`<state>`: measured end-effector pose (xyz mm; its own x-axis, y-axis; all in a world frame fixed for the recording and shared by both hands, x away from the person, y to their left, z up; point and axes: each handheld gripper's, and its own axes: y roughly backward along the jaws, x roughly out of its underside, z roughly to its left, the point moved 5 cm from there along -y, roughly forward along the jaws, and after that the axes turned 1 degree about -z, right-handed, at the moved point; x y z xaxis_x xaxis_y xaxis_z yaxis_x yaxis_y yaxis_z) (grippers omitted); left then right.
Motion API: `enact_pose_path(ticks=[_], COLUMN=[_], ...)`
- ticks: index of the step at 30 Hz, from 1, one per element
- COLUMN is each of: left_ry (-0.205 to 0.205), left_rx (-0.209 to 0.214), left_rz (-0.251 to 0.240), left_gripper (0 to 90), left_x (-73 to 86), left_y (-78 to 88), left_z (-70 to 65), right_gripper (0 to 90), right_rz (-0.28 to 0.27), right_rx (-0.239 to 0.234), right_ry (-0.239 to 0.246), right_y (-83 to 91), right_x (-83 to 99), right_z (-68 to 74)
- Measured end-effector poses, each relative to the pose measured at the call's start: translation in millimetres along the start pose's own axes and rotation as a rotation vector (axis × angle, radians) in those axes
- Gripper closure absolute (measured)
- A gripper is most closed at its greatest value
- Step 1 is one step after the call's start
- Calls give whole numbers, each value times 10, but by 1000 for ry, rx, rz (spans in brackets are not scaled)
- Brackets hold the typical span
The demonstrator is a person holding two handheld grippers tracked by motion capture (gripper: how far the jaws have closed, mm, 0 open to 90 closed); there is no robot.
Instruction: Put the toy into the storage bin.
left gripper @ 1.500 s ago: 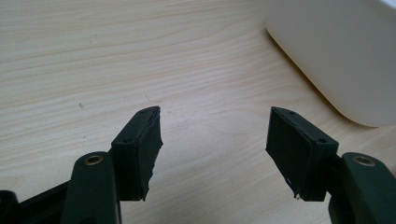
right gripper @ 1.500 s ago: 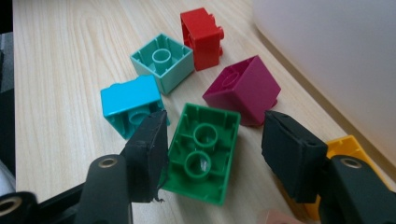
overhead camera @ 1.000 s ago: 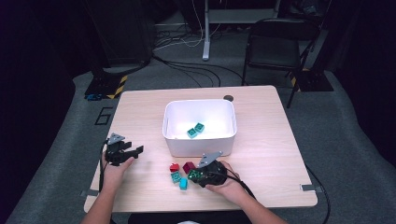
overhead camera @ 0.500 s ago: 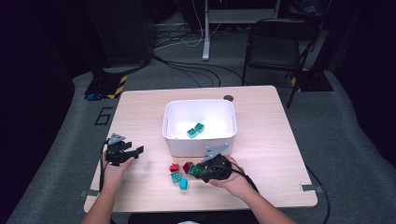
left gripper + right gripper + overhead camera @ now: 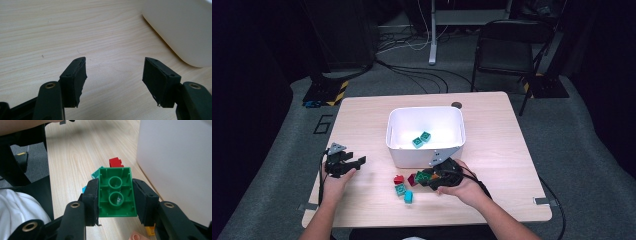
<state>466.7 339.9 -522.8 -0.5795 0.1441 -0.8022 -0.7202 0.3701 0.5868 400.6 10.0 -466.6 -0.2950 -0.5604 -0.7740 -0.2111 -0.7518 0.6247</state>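
Observation:
My right gripper (image 5: 115, 183) is shut on a green brick (image 5: 116, 195), whose hollow underside faces the camera. In the high view this gripper (image 5: 426, 178) sits just in front of the white bin (image 5: 402, 150), with the green brick (image 5: 420, 176) at its tip. Two teal bricks (image 5: 421, 140) lie inside the bin. My left gripper (image 5: 358, 162) rests open on the table left of the bin. Between its jaws (image 5: 115, 66) there is only bare wood, and the bin's corner (image 5: 180, 27) lies ahead to the right.
Loose bricks lie left of the right gripper: a red one (image 5: 398, 179), a dark red one (image 5: 411, 179), a green one (image 5: 400, 189) and a cyan one (image 5: 408, 197). A yellow brick (image 5: 150, 230) and a peach brick (image 5: 136, 236) sit under the right gripper. A black chair (image 5: 507, 50) stands beyond the table.
My right gripper, holding the green brick, has edged slightly toward the bin. The left gripper has not moved.

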Motion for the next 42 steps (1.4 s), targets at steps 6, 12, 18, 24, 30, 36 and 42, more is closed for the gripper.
enact_pose_path(ticks=[6, 12, 18, 24, 30, 36, 42], left_ry=[0, 0, 0, -1, 4, 5, 4], left_rx=[2, 1, 2, 3, -1, 2, 2], left_rz=[3, 3, 3, 3, -4, -3, -3], left_gripper=[352, 352, 352, 352, 352, 352, 352], left_x=[1, 1, 1, 0, -1, -3, -4], left_y=[0, 0, -2, -2, -3, 4, 6], left_z=[-1, -2, 0, -1, 2, 9, 8], right_gripper=[581, 581, 581, 581, 581, 581, 581], right_rz=[-16, -32, -45, -49, -57, -79, -93], right_rx=[-15, -27, -30, -27, -13, 5, 31], right_ry=[7, 19, 20, 28, 25, 22, 20], right_y=[95, 205, 288, 334, 373, 428, 441], right_x=[-141, -293, -422, -542, -671, -803, -928], right_z=[21, 34, 21, -4, -82, -198, -340])
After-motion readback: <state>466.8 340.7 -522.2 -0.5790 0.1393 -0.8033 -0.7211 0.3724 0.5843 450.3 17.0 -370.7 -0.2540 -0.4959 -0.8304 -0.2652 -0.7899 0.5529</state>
